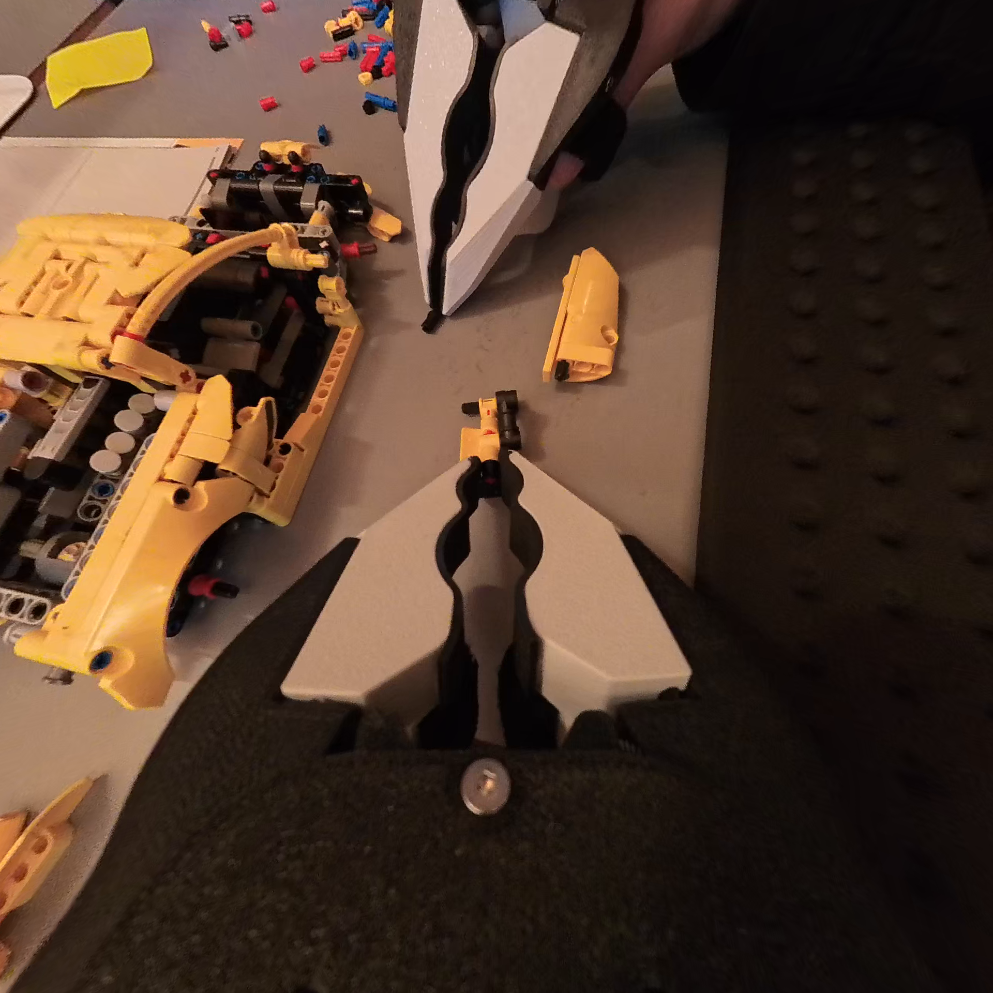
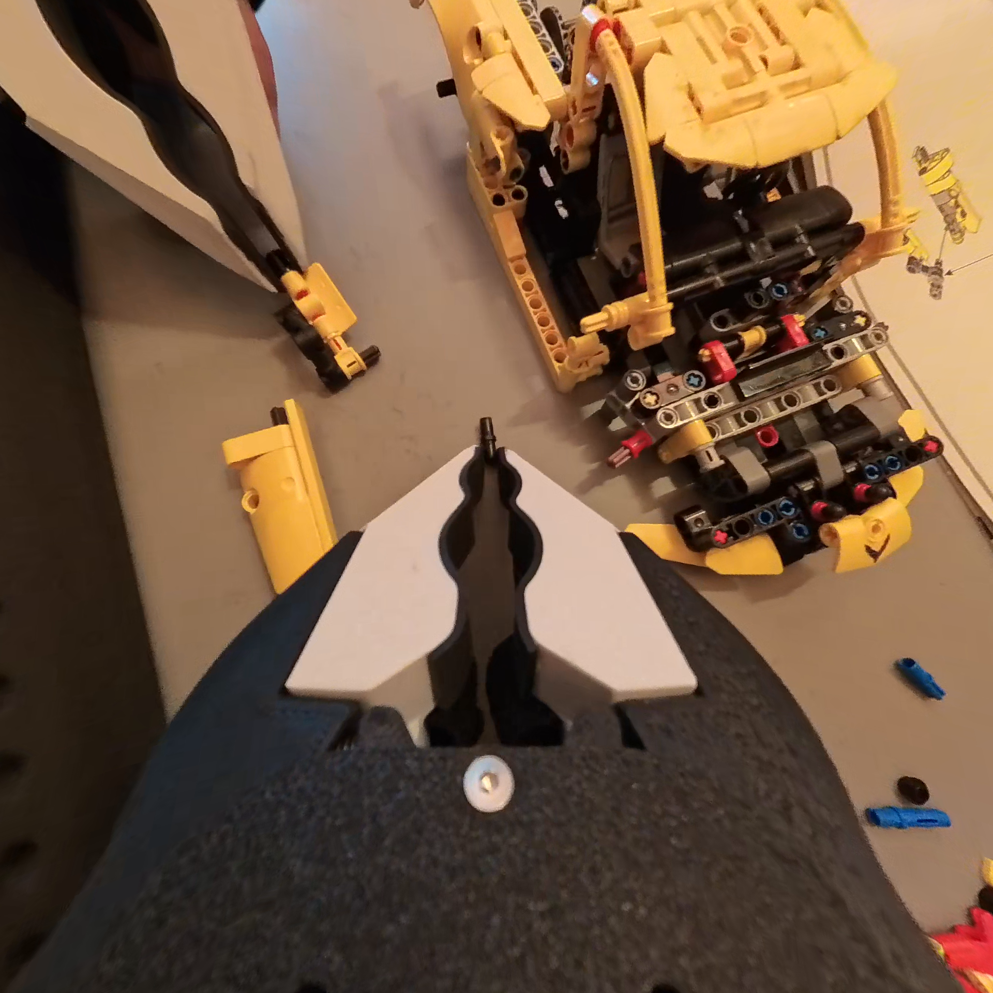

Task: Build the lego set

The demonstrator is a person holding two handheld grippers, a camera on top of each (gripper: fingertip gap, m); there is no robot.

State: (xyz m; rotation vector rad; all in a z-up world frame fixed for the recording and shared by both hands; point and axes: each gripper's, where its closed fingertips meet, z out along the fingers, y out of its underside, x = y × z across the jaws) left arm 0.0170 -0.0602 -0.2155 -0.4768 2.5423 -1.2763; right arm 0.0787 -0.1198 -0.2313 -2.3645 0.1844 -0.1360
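Tabletop: a flat grey tabletop (image 1: 618, 473) carries everything. Its right edge in the left wrist view stops at a dark bumpy mat (image 1: 860, 376) with rows of round knobs.
Room: dim and warm-lit. Past the tabletop it is too dark to make out.
Car: a big yellow and black lego car (image 1: 161, 430), half built, sits on the tabletop. Part of it rests on a white open instruction booklet (image 2: 940, 349).
Left hand-held gripper: the white and black left hand-held gripper (image 1: 490, 463) has its fingers squeezed together on a small yellow and black lego piece (image 1: 491, 430), which sticks out past the tips, close to the tabletop.
Right hand-held gripper: the white and black right hand-held gripper (image 2: 488, 450) has its fingers pinched together on a tiny black lego pin (image 2: 487, 432).
Loose panel: a long curved yellow lego panel (image 1: 583, 317) lies flat on the tabletop between the two hand-held grippers.
Spare bits: a scatter of small red, blue and black lego pins (image 1: 360, 48) lies far off, by a yellow scrap of paper (image 1: 99, 64).
Hard to see: the car is cut off at the picture edge. A gloved hand (image 1: 591, 139) shows only partly behind the right hand-held gripper. A yellow lego bit (image 1: 32, 854) in the corner is blurry.
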